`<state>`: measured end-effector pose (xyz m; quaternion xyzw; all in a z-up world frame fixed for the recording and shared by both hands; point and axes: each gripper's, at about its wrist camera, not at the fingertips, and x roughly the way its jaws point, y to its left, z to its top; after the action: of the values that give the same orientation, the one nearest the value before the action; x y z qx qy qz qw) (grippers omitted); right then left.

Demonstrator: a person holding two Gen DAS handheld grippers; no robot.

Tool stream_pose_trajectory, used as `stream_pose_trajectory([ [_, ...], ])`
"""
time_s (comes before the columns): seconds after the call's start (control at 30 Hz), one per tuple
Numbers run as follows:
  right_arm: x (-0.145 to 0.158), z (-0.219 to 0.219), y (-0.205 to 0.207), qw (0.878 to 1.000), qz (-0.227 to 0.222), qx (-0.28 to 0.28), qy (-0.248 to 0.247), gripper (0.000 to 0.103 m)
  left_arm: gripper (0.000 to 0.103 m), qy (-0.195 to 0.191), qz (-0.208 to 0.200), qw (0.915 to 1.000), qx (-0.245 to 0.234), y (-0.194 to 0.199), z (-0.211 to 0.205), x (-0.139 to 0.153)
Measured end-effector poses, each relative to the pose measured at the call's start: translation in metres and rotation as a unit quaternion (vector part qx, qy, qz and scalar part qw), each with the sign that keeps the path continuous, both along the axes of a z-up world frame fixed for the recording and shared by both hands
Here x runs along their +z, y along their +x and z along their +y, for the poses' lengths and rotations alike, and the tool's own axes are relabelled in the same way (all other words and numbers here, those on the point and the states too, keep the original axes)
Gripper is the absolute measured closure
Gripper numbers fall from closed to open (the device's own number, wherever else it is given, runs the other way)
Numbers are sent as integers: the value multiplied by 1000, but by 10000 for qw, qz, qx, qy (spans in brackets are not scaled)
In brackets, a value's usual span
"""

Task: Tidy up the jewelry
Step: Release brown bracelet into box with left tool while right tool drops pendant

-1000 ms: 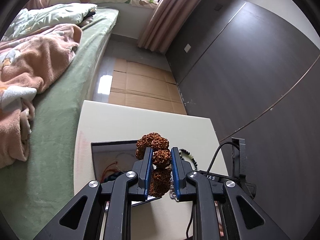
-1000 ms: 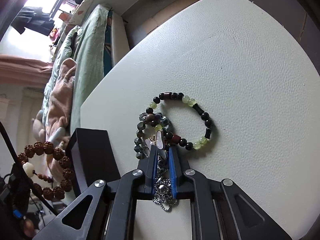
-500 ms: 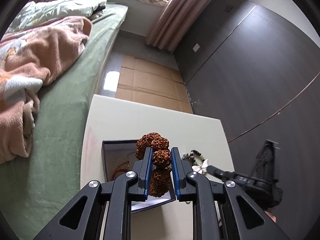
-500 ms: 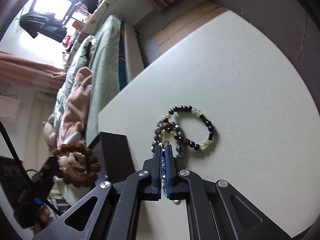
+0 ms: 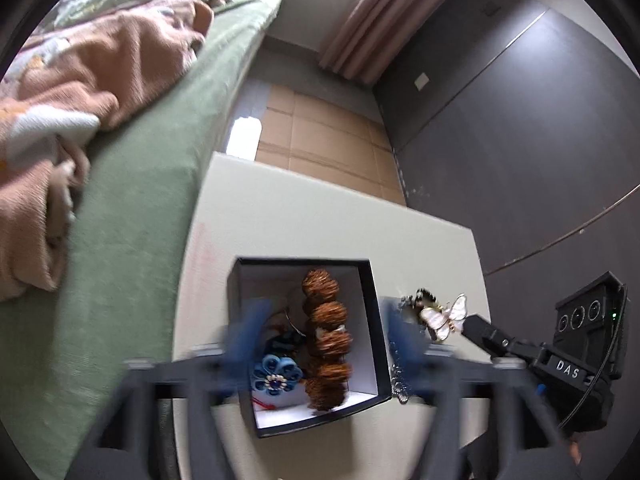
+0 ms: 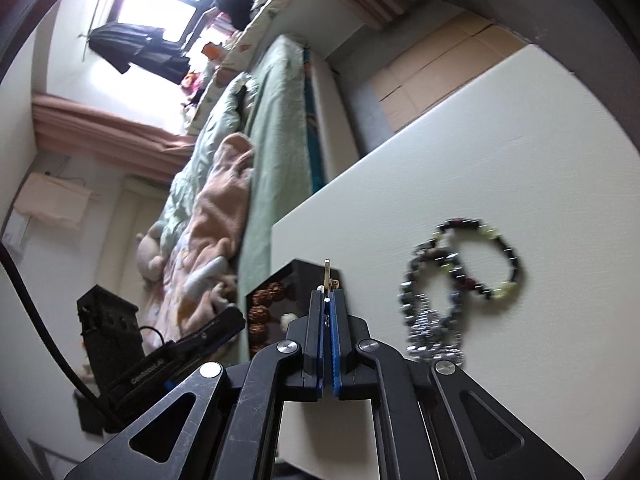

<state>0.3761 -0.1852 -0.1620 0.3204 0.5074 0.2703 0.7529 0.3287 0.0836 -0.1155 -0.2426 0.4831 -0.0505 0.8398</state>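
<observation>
Lying in the black box (image 5: 376,320), the brown beads (image 5: 326,340) sit between the wide-apart left gripper (image 5: 320,344); the right gripper (image 6: 328,300) pinches a butterfly charm (image 5: 446,318).

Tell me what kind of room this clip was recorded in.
Most likely a bedroom: a bed with a rumpled blanket, curtains by a window, and a small white table beside the bed.

Black box (image 5: 380,332), brown bead bracelet (image 5: 326,340)
</observation>
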Motion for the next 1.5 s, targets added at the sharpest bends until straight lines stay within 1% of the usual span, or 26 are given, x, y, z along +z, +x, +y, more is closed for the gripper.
stream_pose_trajectory([
  [0.07, 3, 9, -2, 9999, -42, 110, 96, 99, 15, 73, -128, 9999, 47, -5, 4, 8],
  [0.17, 8, 25, -5, 9993, -134, 286, 217, 99, 15, 147, -204, 9996, 92, -11, 9, 16],
  [0.23, 10, 37, -7, 9986, -170, 411, 278, 99, 15, 187, -213, 9995, 134, -15, 14, 18],
  [0.37, 10, 57, -8, 9982, -201, 526, 190, 99, 15, 201, -177, 9995, 185, -22, 19, 18],
  [0.53, 7, 81, -3, 9970, -181, 709, 238, 99, 15, 208, -184, 9992, 295, -28, 28, 19],
  [0.63, -1, 91, 0, 9968, -68, 760, 237, 98, 15, 241, -221, 9987, 393, -31, 32, 21],
  [0.7, -9, 96, 5, 9960, 143, 827, 296, 96, 15, 230, -228, 9985, 452, -32, 34, 22],
  [0.73, -13, 96, 7, 9955, 266, 842, 346, 90, 15, 229, -230, 9984, 456, -32, 33, 22],
  [0.77, -14, 96, 6, 9955, 314, 824, 336, 71, 15, 232, -238, 9984, 448, -32, 32, 22],
  [0.8, -13, 93, 6, 9962, 308, 758, 295, 59, 15, 234, -247, 9985, 435, -32, 31, 23],
  [0.83, -9, 88, 4, 9972, 219, 670, 239, 39, 15, 232, -253, 9985, 425, -32, 30, 23],
  [0.87, -3, 83, 3, 9981, 113, 580, 190, 33, 15, 213, -265, 9986, 407, -32, 28, 23],
  [0.93, 8, 69, -2, 9990, -130, 412, 146, 33, 15, 177, -304, 9987, 372, -31, 23, 23],
  [0.97, 10, 64, -3, 9991, -168, 352, 133, 33, 10, 168, -330, 9987, 346, -30, 21, 24],
  [1.0, 11, 58, -3, 9994, -173, 286, 112, 33, 2, 160, -375, 9987, 310, -30, 18, 24],
  [1.03, 11, 51, -4, 9996, -164, 205, 71, 33, 0, 141, -453, 9985, 284, -31, 15, 25],
  [1.2, 16, 15, -3, 9992, -195, -245, -255, 33, 0, 62, -587, 9979, 259, -27, 1, 23],
  [1.33, 19, -18, -5, 9967, -267, -658, -397, 33, 0, 129, -702, 9973, 160, -22, -17, 27],
  [1.43, 15, -41, -5, 9954, -116, -819, -485, 32, 0, 226, -746, 9969, 79, -19, -34, 29],
  [1.47, 13, -46, -6, 9947, -65, -858, -568, 19, 0, 257, -753, 9968, 40, -18, -40, 29],
  [1.5, 11, -52, -6, 9933, 12, -928, -684, 10, 0, 288, -749, 9968, -15, -16, -47, 29],
])
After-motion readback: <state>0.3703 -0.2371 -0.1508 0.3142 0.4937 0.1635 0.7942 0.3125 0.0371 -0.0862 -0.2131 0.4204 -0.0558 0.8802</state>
